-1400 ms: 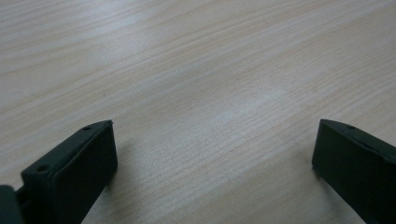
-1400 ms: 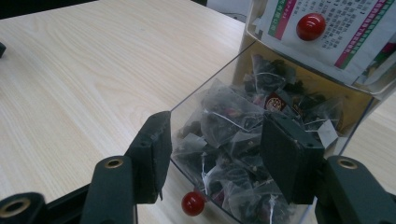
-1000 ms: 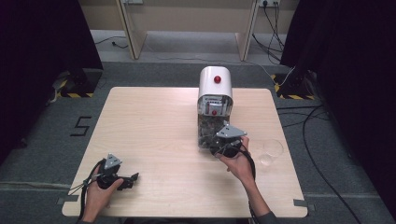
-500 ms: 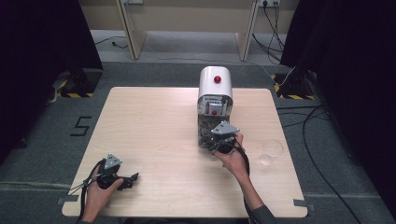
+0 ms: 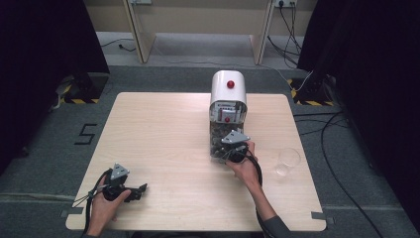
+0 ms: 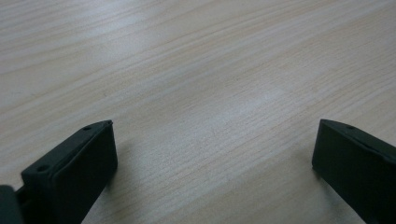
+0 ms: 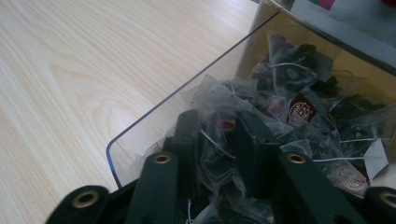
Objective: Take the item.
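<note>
At the dispenser's clear tray, the right gripper has just closed on 1 tea bag; the left gripper, well away, gapes empty.

A black number 5 is marked on the grey floor left of the worktop. The tea bag tags carry a round emblem, too small to read.

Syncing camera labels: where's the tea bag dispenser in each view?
High view: the tea bag dispenser stands right of table centre, its clear tray under the right gripper.
Left gripper view: not in it, bare wooden table between open jaws.
Right gripper view: its clear tray of tea bags takes the right half.
Shared landmark: the light wooden table top.
</note>
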The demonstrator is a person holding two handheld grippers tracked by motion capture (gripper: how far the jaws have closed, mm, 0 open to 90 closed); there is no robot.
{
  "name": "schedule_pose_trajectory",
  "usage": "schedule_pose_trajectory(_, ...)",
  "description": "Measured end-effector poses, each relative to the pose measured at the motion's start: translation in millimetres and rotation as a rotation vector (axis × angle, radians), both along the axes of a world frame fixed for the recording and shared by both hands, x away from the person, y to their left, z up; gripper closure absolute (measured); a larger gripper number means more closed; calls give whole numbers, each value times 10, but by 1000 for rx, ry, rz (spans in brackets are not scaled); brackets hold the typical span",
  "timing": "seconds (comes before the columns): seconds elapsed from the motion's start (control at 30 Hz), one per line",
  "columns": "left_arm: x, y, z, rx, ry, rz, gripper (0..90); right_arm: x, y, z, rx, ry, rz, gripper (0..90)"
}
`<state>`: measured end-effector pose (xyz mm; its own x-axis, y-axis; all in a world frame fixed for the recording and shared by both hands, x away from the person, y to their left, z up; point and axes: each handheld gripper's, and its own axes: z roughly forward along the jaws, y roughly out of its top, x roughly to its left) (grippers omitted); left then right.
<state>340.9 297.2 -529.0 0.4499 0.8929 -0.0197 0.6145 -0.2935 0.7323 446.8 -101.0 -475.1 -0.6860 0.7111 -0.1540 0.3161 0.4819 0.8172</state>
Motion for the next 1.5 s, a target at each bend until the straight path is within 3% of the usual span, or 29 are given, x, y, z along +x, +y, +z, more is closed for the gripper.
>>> schedule_pose_trajectory(0.1,0,0,0,1,0,1,0,-13,-10,-5,-9,-10,6,810)
schedule_pose_trajectory(0.37,0,0,0,0,0,0,0,-63,-42,91,1,-45,22,897)
schedule_pose_trajectory(0.47,0,0,0,0,0,0,0,-88,-46,130,-10,-62,40,900)
schedule_pose_trajectory(0.67,0,0,0,0,0,0,0,-126,-58,188,17,-71,52,900)
schedule_pose_trajectory(1.13,0,0,0,0,0,0,0,-191,-193,351,87,-104,38,900)
schedule_pose_trajectory(1.5,0,0,0,0,0,0,0,-336,-271,482,105,-138,35,900)
